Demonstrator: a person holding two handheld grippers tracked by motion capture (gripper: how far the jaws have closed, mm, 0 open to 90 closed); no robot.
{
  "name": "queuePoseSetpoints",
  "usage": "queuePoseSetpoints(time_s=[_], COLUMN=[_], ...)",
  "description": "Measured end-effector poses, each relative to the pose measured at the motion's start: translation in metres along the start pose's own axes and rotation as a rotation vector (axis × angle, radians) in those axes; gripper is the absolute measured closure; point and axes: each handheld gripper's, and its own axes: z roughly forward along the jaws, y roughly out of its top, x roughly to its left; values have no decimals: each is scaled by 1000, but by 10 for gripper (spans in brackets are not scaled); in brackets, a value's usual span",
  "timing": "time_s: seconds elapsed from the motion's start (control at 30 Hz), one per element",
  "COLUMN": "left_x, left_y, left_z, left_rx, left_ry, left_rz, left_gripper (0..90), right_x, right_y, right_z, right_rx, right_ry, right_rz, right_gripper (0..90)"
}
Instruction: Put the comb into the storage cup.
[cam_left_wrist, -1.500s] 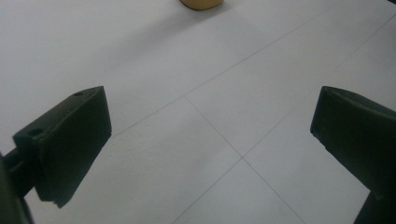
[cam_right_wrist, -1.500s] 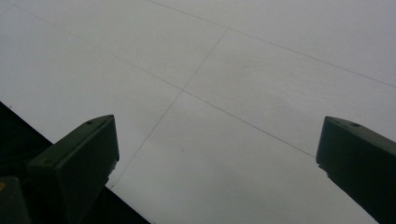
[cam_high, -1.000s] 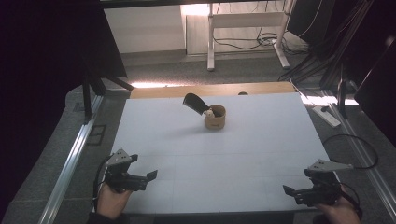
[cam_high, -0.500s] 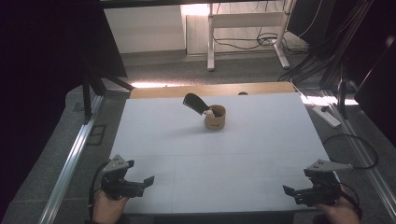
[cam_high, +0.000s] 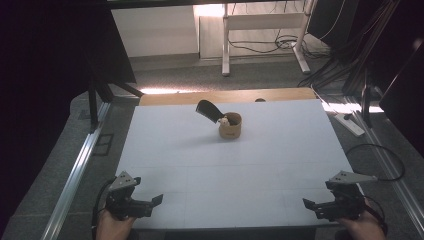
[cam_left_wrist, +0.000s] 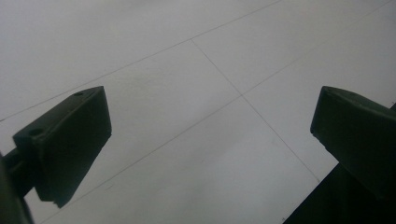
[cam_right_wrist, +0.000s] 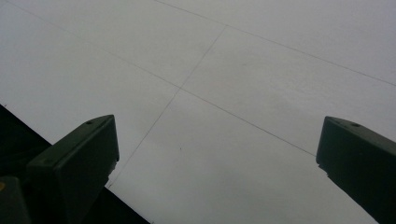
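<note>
The left gripper (cam_high: 150, 205) has drawn back toward the near edge of the table (cam_high: 250, 165), farther from the cup (cam_high: 230, 126).

- High view: fixed above the person's edge, facing forward and down; takes in the whole white worktop (cam_high: 225, 165) and the floor beyond.
- Left gripper view: rides the left gripper (cam_left_wrist: 210, 140), very near the worktop, angled down at its near edge.
- Right gripper view: rides the right gripper (cam_right_wrist: 217, 163), equally near.
- Shared: all three show the white seamed worktop surface.
</note>
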Motion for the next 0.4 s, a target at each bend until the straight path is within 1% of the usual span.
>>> queuePoseSetpoints(time_s=[0.23,0.4], left_x=[-5,-3], left_y=[-1,0], left_z=[0,1], left_rx=[34,40], left_ry=[36,28], left_rz=[17,7], left_gripper=[0,0], right_x=[0,0], right_y=[0,0], right_z=[0,0], right_rx=[1,4], right_ry=[-3,-6], right_rz=[1,-1], right_gripper=[0,0])
